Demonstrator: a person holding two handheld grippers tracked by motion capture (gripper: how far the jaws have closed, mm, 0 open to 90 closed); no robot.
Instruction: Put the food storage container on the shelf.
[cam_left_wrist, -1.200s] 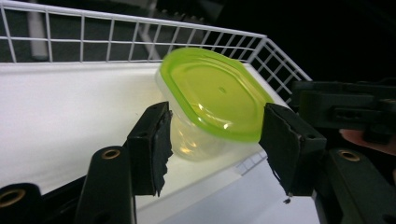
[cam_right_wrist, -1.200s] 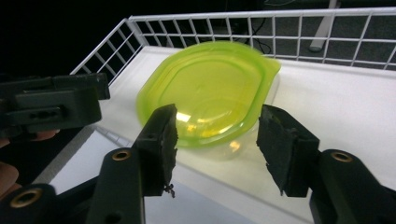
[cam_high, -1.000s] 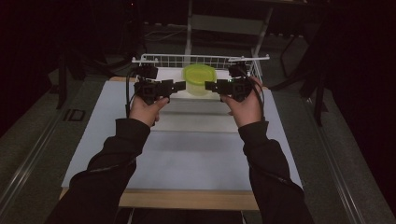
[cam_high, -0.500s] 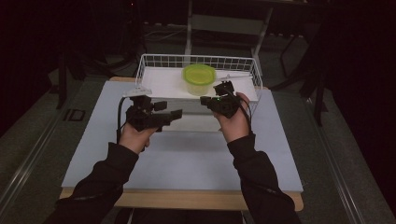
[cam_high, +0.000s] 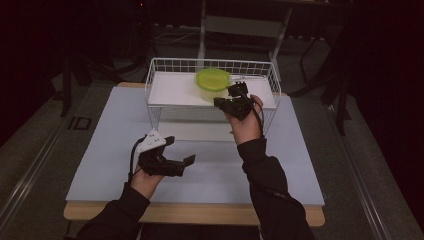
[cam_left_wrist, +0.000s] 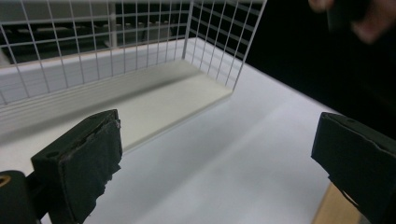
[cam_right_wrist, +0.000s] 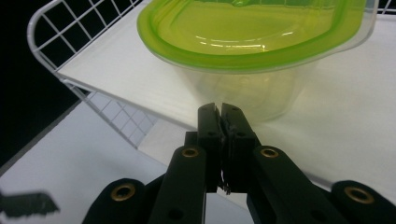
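Observation:
A clear tub with a green lid (cam_high: 212, 80) (cam_right_wrist: 252, 28) stands on the raised white shelf of a wire rack (cam_high: 150, 75) (cam_right_wrist: 42, 28). My right gripper (cam_high: 218, 102) (cam_right_wrist: 220, 111) is shut with nothing in it. Its tips point at the tub's clear wall, just in front of the shelf edge, a little apart from the tub. My left gripper (cam_high: 179, 150) (cam_left_wrist: 219, 163) hangs low over the white tabletop (cam_high: 100, 150), in front of the rack and left of centre. Its jaws have just been opening and stand wide, with nothing between them.
The rack (cam_left_wrist: 116, 28) has a lower white floor under the shelf, open toward me. The wooden front edge of the table (cam_high: 200, 212) lies near my forearms. Dark floor and metal stands surround the table.
My left gripper came down and back from beside the tub to the front left of the table, and its jaws spread. My right gripper shut and sank slightly, staying by the tub.

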